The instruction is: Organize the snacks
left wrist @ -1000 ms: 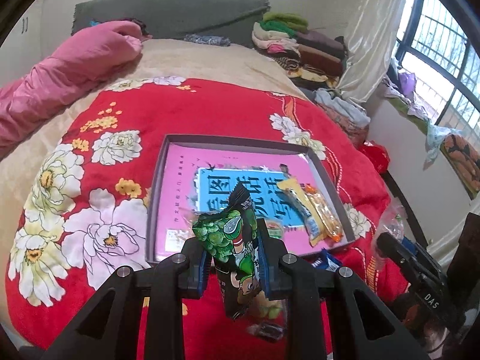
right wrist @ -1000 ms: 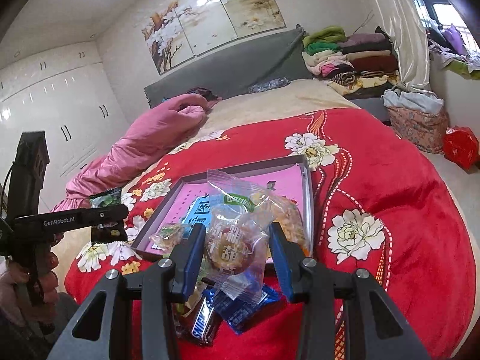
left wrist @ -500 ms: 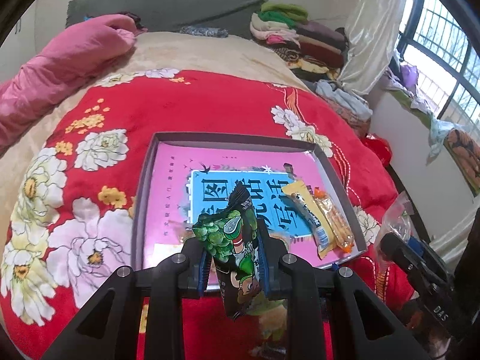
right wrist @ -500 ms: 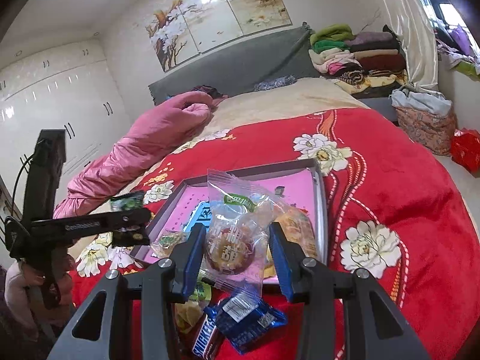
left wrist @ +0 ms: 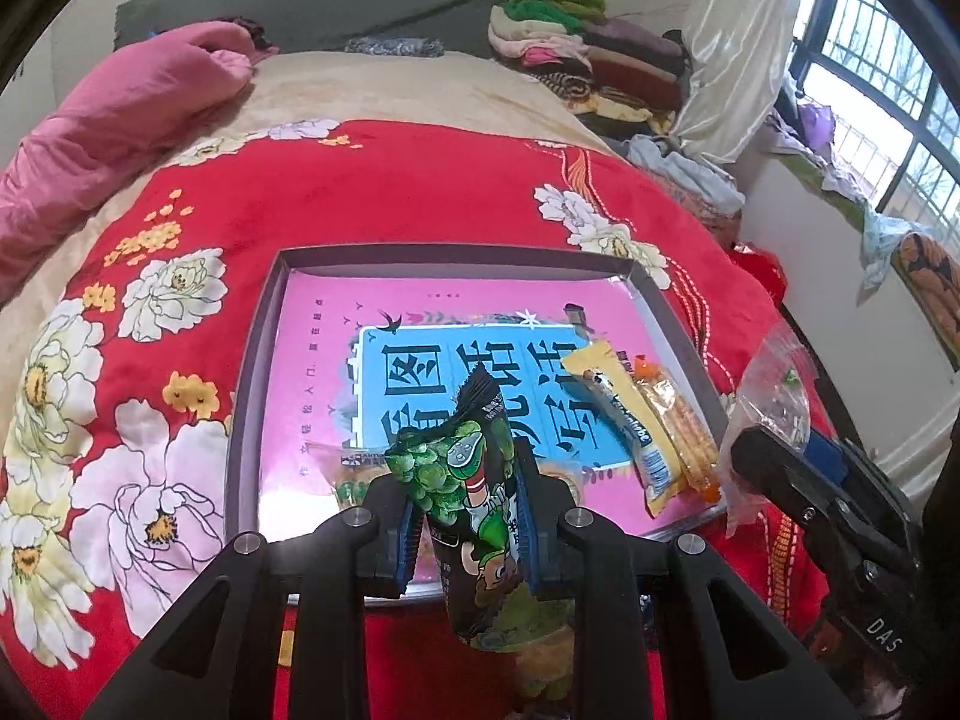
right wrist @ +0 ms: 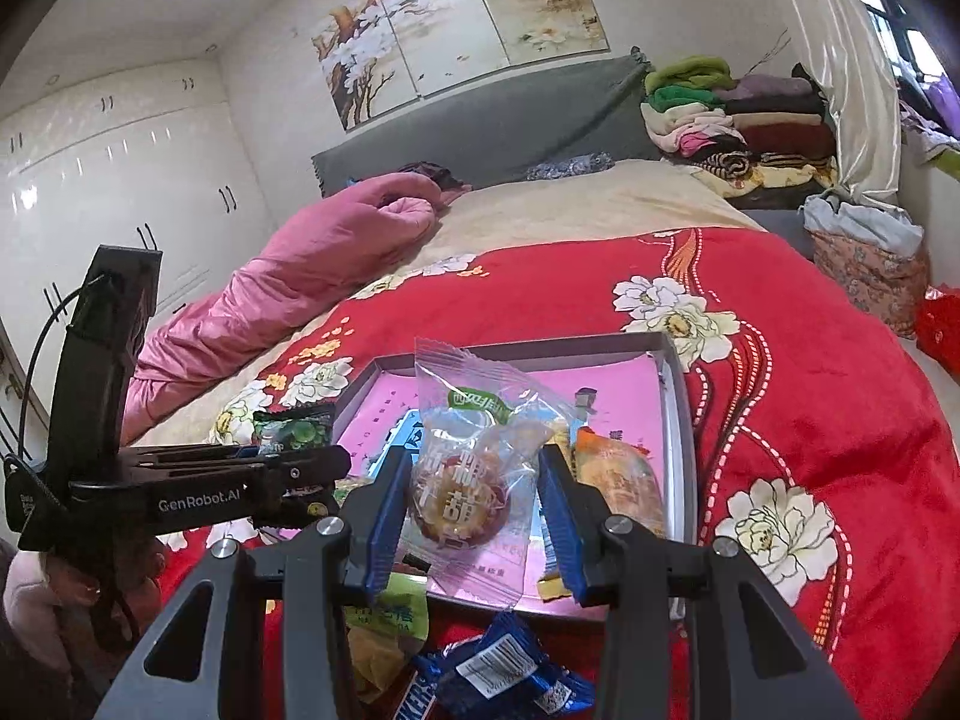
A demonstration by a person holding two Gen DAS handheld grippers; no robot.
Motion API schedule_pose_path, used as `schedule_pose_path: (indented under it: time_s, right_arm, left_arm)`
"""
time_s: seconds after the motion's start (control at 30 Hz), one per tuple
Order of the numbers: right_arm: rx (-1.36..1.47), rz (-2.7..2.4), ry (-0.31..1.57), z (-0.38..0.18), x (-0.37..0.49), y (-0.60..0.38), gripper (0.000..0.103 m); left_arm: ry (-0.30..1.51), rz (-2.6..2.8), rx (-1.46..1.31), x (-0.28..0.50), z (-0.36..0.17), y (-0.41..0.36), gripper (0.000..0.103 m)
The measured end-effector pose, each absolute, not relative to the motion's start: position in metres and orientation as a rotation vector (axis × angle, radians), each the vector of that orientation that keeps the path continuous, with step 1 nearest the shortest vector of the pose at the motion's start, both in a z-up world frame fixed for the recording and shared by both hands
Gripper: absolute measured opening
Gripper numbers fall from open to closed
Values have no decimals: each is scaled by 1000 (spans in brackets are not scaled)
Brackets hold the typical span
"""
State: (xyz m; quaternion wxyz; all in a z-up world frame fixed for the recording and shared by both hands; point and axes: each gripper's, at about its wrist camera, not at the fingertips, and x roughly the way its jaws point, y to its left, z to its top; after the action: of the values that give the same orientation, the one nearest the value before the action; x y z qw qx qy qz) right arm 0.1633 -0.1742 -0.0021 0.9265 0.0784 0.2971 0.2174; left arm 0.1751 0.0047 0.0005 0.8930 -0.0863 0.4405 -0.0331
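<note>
While both grippers hang over the near edge of the tray, each carries one snack. Left gripper: clenched on a green pea packet, which stands upright between the blue pads; its lower end drops below the fingers and covers whatever lies under it, so the yellowish wrapper beneath is only partly seen. Right gripper: grasping a clear pastry packet, round cake visible inside, its sealed top rising above the fingers; print on it not legible. Below the right gripper, on the red blanket, lie a blue wrapper and a green-yellow packet, both cut off by the fingers and the frame edge. Inside the tray, a pink and blue sheet lines the bottom; a yellow packet and an orange stick packet lie side by side at its right side, near the wall. A small clear packet sits at the tray's near edge, half hidden behind the left fingers. Farther back: pink quilt, grey headboard, folded clothes. In the right wrist view, a hand on the left gripper's handle is mostly out of frame.
</note>
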Motion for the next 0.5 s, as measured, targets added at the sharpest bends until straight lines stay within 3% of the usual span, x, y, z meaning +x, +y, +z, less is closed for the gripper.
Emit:
schedule_pose_path:
  time_s: [0.5]
  right_arm:
    - [137,446,658,-17,181,-165,43]
  left_arm:
    - [973,-84,-152,184,-24,-8,27]
